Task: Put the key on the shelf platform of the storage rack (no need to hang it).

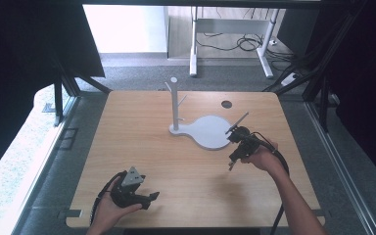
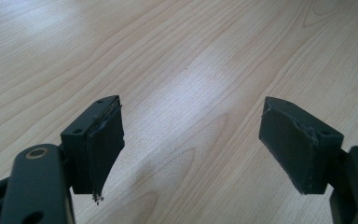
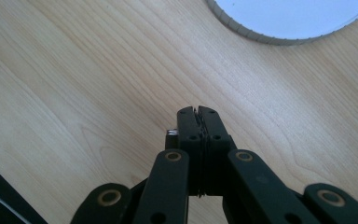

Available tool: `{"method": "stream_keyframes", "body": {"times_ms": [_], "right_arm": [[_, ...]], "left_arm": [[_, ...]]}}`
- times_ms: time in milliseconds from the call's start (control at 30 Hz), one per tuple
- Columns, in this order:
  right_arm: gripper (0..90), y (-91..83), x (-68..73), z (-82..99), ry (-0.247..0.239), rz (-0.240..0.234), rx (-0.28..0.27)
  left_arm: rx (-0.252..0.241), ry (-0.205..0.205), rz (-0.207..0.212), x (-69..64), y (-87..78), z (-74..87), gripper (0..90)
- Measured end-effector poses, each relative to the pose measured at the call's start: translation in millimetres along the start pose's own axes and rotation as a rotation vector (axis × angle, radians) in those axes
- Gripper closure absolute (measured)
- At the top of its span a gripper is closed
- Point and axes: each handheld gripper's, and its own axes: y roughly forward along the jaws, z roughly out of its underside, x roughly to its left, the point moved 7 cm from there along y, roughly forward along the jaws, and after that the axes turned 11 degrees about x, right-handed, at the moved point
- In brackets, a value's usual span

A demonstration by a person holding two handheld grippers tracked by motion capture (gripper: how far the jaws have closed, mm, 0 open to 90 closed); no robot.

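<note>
- My left gripper (image 2: 191,140) looks along its two black jaws, which rise from the bottom corners of the view.
- The jaws stand wide apart, nothing between them.
- The pads (image 2: 103,149) are dark and worn; the left one is frayed at its lower tip, the right one ragged along its top edge.
- Light wood-grain table (image 2: 191,56) lies beyond and between the jaws.
- A faint shadow falls on the wood between the jaws.
</note>
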Motion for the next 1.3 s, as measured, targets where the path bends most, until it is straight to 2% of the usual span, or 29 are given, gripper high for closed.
{"method": "stream_keyframes", "body": {"times_ms": [167,400,633,900,1167,1300], "right_arm": [[89.6,0.0,-1.3,-6.5,0.0,-0.008,-0.005],[89.6,-2.3,-4.4,-19.4,-0.011,0.004,0.01],[89.6,-8.4,-6.1,-31.3,-0.01,0.009,-0.011],[89.6,-12.4,-12.0,-41.0,0.007,-0.002,-0.037],[89.6,-9.6,-19.0,-46.0,0.036,-0.016,-0.042],[89.6,-11.2,-21.9,-49.2,0.035,-0.014,-0.043]], "left_arm": [[-0.004,-0.002,-0.001,-0.2,-1.6,-0.1,22.2],[-0.003,-0.003,0.001,0.1,-1.6,0.4,22.2],[-0.01,-0.003,-0.002,-0.8,-2.8,0.1,22.2],[-0.016,-0.006,0.0,-2.4,-2.1,-0.6,22.3],[-0.013,-0.002,0.002,-3.3,-1.3,-0.3,22.2],[-0.004,0.005,0.002,-3.6,0.2,0.1,22.3]]}}
